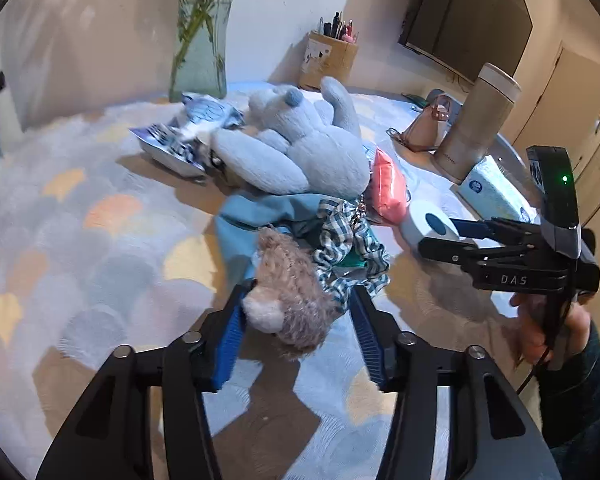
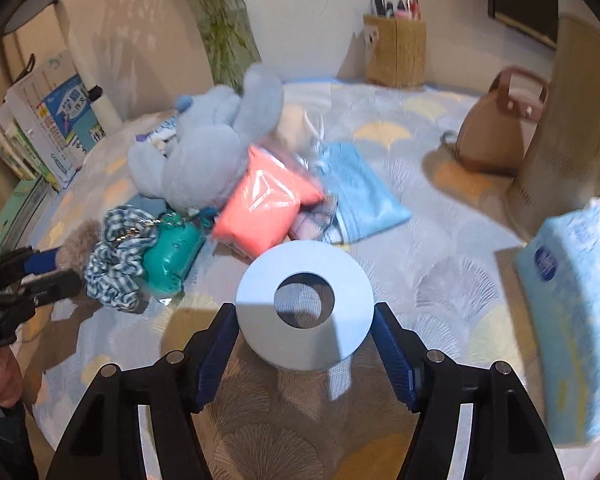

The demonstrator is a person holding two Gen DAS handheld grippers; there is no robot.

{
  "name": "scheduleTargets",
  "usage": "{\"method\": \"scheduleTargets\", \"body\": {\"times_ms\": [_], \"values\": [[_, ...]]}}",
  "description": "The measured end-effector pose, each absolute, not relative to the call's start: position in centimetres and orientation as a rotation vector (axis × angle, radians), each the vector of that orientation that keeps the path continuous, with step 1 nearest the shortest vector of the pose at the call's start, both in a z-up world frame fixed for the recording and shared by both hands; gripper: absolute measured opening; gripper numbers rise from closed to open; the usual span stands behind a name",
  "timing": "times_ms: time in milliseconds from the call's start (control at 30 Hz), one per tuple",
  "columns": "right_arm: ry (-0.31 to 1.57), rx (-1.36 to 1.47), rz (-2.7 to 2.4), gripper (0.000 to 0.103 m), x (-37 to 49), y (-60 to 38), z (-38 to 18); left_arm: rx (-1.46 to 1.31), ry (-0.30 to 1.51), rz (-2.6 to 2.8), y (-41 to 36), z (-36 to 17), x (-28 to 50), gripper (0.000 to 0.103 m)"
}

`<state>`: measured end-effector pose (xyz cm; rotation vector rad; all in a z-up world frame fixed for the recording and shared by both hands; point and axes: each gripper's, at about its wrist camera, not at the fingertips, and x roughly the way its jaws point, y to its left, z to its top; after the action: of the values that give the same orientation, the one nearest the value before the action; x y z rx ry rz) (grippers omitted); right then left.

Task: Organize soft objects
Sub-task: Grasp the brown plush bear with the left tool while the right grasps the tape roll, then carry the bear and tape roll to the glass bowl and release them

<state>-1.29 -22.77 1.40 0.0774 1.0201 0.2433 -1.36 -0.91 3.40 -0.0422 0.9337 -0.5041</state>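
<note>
A pile of soft things lies mid-table: a big blue plush elephant (image 1: 304,136) (image 2: 212,140), a pink packet (image 1: 388,188) (image 2: 266,200), a checked scrunchie (image 1: 344,240) (image 2: 118,260), a teal pouch (image 2: 172,260) and a light blue cloth bag (image 2: 360,196). My left gripper (image 1: 296,312) is shut on a small brown plush toy (image 1: 296,300), its blue pads pressing both sides. My right gripper (image 2: 305,320) holds a pale blue ring-shaped roll (image 2: 304,300) (image 1: 430,226) between its pads, just above the patterned tablecloth (image 2: 440,260).
A tissue pack (image 2: 576,312) (image 1: 496,188) lies at the right. A tall beige cylinder (image 1: 480,120), a brown handbag (image 2: 496,128), a pen holder (image 2: 396,48) and a glass vase (image 1: 200,40) stand at the back. Books (image 2: 48,120) stand at the left edge.
</note>
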Motion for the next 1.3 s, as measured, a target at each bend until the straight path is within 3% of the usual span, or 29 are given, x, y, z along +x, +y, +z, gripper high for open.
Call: {"method": "scheduleTargets", "body": {"times_ms": [67, 133, 167, 200, 433, 667, 1033, 1300], "values": [[1.018, 0.090, 0.238, 0.069, -1.1, -22.7, 1.3, -0.053, 0.929, -0.493, -1.2, 3.0, -1.0, 0.072], [1.017, 0.090, 0.228, 0.070, -1.0, -22.6, 1.2, -0.081, 0.909, -0.491, -1.2, 2.8, -0.9, 0.063], [1.017, 0.086, 0.216, 0.070, -0.9, -22.5, 1.1, -0.092, 0.907, -0.493, -1.3, 2.7, -0.9, 0.039], [1.016, 0.077, 0.206, 0.070, -0.9, -22.3, 1.1, -0.106, 0.910, -0.505, -1.1, 2.7, -0.9, 0.028], [0.927, 0.052, 0.219, 0.065, -2.5, -21.9, 4.3, -0.296, 0.697, -0.483, 4.6, 9.1, -3.2, 0.027], [0.801, 0.081, 0.198, 0.065, -2.6, -23.4, 9.5, -0.285, 0.509, -0.444, 6.3, 15.9, -4.8, 0.027], [0.862, 0.191, 0.083, 0.065, -3.3, -29.5, 10.2, -0.162, 0.631, -0.640, -7.3, 14.0, -0.5, 0.027], [0.787, 0.267, -0.055, 0.065, -5.6, -37.8, 13.1, -0.119, 0.647, -0.860, -18.0, 15.1, 1.4, 0.027]]}}
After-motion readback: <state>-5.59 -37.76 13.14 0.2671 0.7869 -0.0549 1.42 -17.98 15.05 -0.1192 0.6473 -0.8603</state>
